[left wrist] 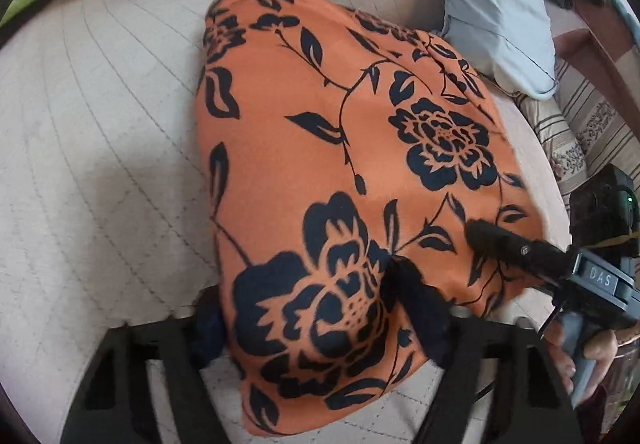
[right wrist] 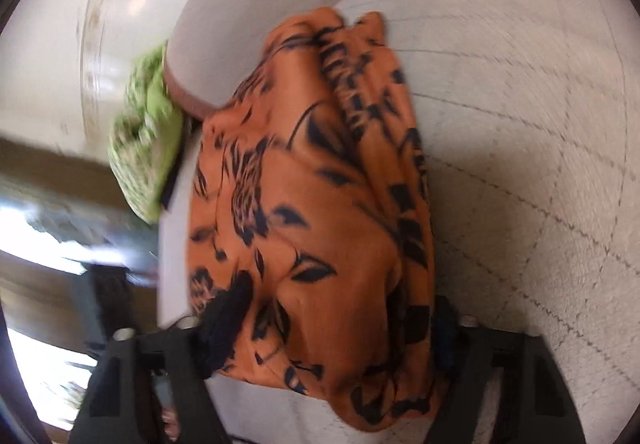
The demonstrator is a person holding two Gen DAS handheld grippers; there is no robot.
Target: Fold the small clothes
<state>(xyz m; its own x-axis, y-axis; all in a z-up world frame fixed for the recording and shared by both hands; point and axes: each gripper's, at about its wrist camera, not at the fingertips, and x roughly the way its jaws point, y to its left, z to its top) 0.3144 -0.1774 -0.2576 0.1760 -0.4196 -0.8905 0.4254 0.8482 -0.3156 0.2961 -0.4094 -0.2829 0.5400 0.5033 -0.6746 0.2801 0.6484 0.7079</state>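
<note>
Orange floral garment (left wrist: 320, 172) is lying between the fingers of my left hand-held gripper (left wrist: 304, 328), which are spread wide around its near edge without pinching it. I am nipping its side hem with my right hand-held gripper (right wrist: 332, 328). It is lying doubled over on the quilted sofa cushion (left wrist: 100, 164), so folding looks partly done, with smoothing and further folds remaining.

orange soft fabric garment with black flower and leaf print (left wrist: 320, 164) (right wrist: 312, 204), spread mostly flat across the pale quilted cushion, far end bunched in folds, near edge draped toward the camera
</note>
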